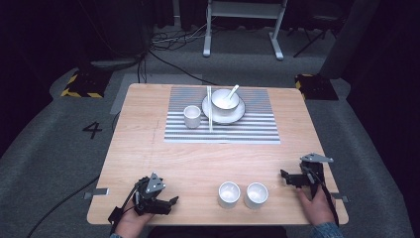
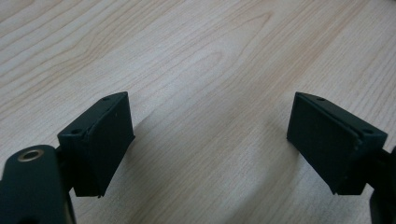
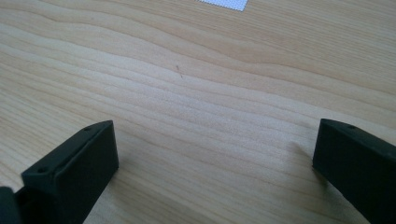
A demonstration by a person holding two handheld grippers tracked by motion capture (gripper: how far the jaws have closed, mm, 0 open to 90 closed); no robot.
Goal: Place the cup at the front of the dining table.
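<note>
my left gripper sits at the near left corner of the wooden bench, its fingers spread wide apart over bare wood with nothing between them. just right of it, near the front edge, 2 small white cups stand side by side, almost touching: the left cup and the right cup. farther back in the middle lies a striped placemat, carrying 1 more white cup, a pair of chopsticks laid front to back, and a white bowl with a spoon in it, set on a plate. my right gripper rests near the right edge, fingers also wide apart, empty, over bare wood.
</note>
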